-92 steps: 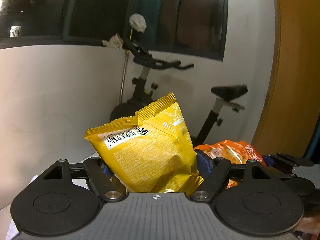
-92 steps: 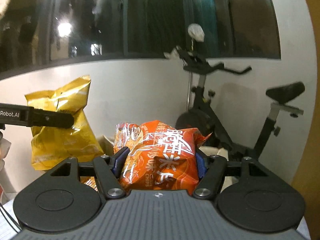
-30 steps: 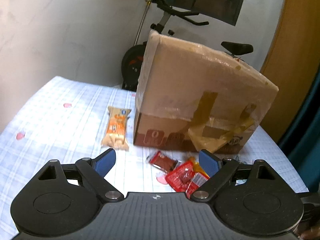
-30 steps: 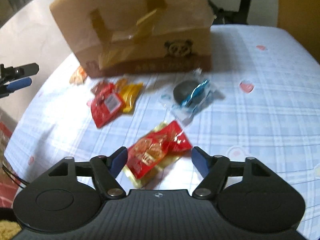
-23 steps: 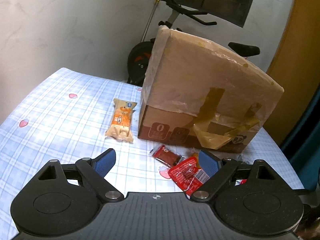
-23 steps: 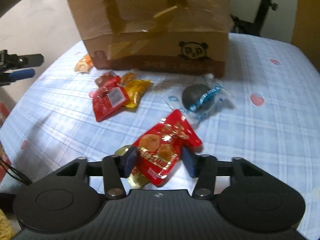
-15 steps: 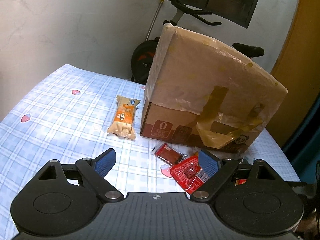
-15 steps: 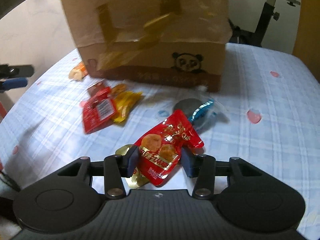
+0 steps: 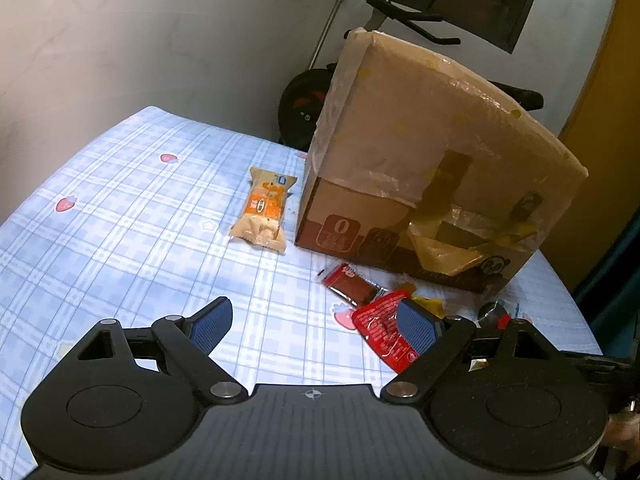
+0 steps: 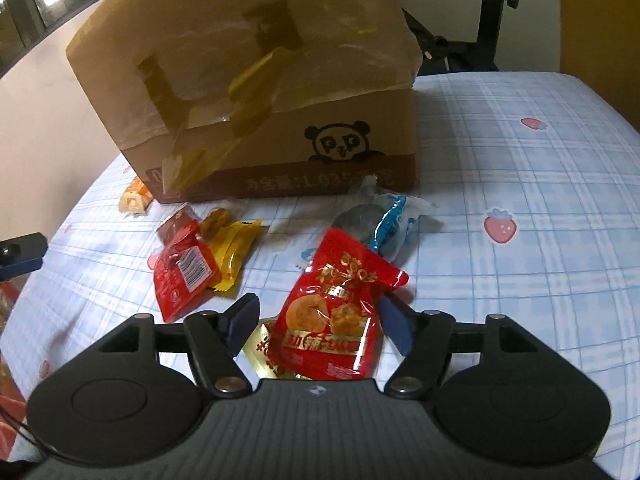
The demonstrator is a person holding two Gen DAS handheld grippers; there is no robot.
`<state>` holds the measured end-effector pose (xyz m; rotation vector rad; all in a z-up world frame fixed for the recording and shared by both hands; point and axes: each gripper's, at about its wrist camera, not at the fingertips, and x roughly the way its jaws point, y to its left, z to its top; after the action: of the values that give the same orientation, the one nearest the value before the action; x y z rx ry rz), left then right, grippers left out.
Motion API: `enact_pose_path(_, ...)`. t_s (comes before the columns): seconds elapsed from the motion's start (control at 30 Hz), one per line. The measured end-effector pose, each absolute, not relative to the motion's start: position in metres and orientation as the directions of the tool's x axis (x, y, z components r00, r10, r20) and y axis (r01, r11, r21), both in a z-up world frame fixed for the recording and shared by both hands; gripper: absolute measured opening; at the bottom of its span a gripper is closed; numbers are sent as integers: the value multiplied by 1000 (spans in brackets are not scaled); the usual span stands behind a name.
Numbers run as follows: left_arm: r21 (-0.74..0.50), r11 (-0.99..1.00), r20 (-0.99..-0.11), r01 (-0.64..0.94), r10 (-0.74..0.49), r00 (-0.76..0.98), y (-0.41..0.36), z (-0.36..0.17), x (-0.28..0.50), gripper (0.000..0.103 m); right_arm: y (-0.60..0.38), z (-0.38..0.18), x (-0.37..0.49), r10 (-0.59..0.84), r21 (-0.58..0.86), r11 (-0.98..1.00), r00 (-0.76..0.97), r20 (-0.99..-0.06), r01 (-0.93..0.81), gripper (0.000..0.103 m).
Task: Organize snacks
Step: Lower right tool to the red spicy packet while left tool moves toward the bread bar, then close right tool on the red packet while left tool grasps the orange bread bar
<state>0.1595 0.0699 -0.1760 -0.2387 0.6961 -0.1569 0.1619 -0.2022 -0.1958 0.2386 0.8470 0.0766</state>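
Note:
A taped cardboard box (image 10: 248, 80) stands on the checked tablecloth (image 10: 520, 184). In front of it lie several small snacks. A red packet with pictured cakes (image 10: 340, 304) lies between the fingers of my right gripper (image 10: 318, 314), over a gold packet (image 10: 262, 344). The jaws are opening and the pads stand clear of the packet. My left gripper (image 9: 312, 316) hovers open over the cloth with nothing in it. Just past its right finger is a red sachet (image 9: 380, 330), beside a brown bar (image 9: 350, 282). An orange bar (image 9: 264, 208) lies left of the box (image 9: 420, 160).
A yellow packet (image 10: 234, 248) and a clear wrapper with a dark round snack (image 10: 380, 216) lie near the box front. An exercise bike (image 9: 304, 104) stands behind the table by the white wall. The left gripper's tip (image 10: 20, 256) shows at the left edge.
Three seconds ago each gripper held a chip bag; neither does now. The right jaws pinched the red cake packet and have since parted. The left view has shifted slightly.

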Motion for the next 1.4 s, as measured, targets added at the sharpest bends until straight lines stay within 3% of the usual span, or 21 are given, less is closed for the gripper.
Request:
enact_pose_path(0.1, -269, 962, -620, 53, -215, 754, 70, -178, 159, 90, -196, -198, 165, 118, 190, 981, 670, -733, 35, 71)
enact_pose_path(0.17, -272, 961, -622, 43, -209, 754, 72, -179, 158, 90, -192, -199, 165, 91, 156, 987, 681, -727, 35, 57)
enact_pose_path(0.27, -272, 962, -626, 27, -198, 754, 75, -181, 158, 90, -195, -200, 162, 93, 165, 986, 700, -709, 36, 53)
enact_pose_path(0.5, -251, 968, -636, 18, -179, 750, 83, -179, 171, 90, -207, -198, 146, 151, 256, 966, 762, -630, 20, 52)
enact_pose_path(0.93, -112, 990, -591, 90, -139, 794, 81, -156, 243, 90, -210, -207, 142, 97, 206, 978, 794, -600, 36, 52)
enact_pose_path(1.2, -35, 997, -656, 72, -77, 751, 76, -193, 293, 62, -204, -209, 141, 108, 179, 984, 791, -603, 2, 52)
enact_pose_path(1.4, -74, 993, -659, 97, -122, 743, 79, -200, 310, 62, -207, -210, 142, 114, 193, 981, 790, -602, 5, 52)
